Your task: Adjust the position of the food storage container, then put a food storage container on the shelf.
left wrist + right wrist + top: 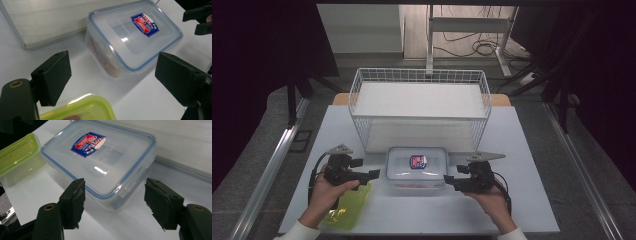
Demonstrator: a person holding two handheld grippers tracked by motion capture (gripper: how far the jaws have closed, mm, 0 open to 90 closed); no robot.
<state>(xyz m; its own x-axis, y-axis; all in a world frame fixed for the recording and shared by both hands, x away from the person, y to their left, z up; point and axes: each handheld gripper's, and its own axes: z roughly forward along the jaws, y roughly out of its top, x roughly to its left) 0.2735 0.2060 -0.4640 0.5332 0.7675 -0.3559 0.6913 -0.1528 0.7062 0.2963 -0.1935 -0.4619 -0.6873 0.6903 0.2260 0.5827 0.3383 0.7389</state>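
White table [512, 135], wire basket [419, 107] at the back, and right in front of it sits the blue-rimmed clear container [417, 167], lid on, flat on the tabletop. Left gripper [371, 174] and right gripper [450, 181] flank it, both jaws spread wide, nothing gripped. Green-lidded container [347, 207] lies under the left hand.

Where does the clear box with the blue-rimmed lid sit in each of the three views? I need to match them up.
High view: the clear box sits low centre, in front of the wire basket, between the two grippers.
Left gripper view: upper centre to right, beyond the open jaws.
Right gripper view: upper centre, just past the open jaws.
Shared landmark: the red and blue label on its lid; the green-lidded box also helps.
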